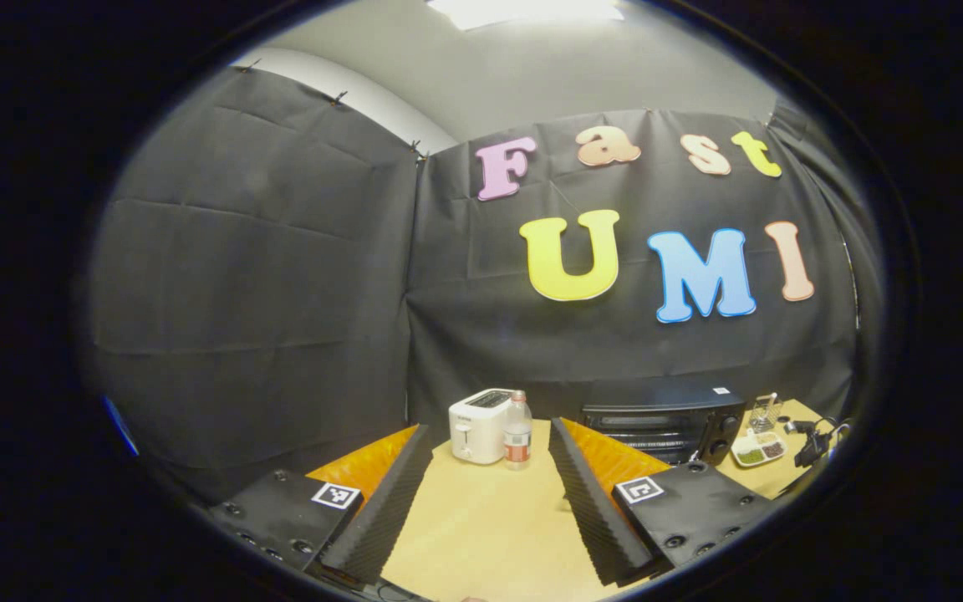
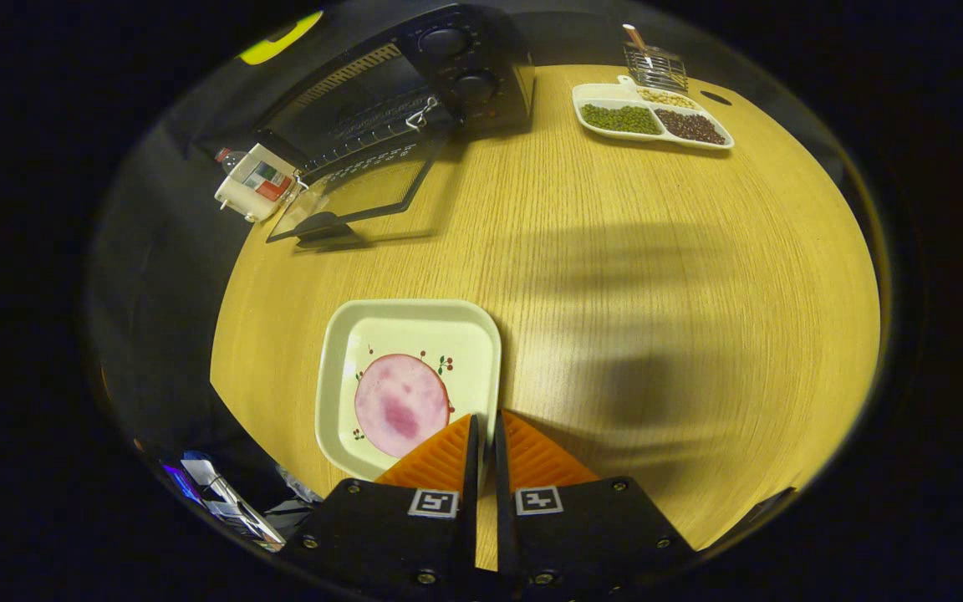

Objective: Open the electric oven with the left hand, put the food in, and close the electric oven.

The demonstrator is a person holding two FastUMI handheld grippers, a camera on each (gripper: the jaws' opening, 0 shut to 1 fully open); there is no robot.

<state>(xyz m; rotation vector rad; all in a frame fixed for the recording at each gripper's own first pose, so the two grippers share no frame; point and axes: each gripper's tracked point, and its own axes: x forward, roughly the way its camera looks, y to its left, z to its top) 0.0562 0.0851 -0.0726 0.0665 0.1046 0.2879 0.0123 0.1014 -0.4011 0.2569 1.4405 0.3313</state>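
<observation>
Wooden table (image 2: 615,251) holds open oven (image 2: 398,92); toaster (image 1: 478,425) stands beside bottle (image 1: 518,431)

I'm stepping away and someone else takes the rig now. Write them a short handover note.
Left gripper: open, holding nothing, raised over the table.
Right gripper: fingers nearly together at the rim of the plate; whether they pinch it is unclear.
The oven door is already down, so opening is done.
The ham slice lies on the plate.
Left: put the food in, close the door.

Left gripper (image 1: 490,468) spread wide and level; right gripper (image 2: 482,435) nearly closed, angled down.
</observation>
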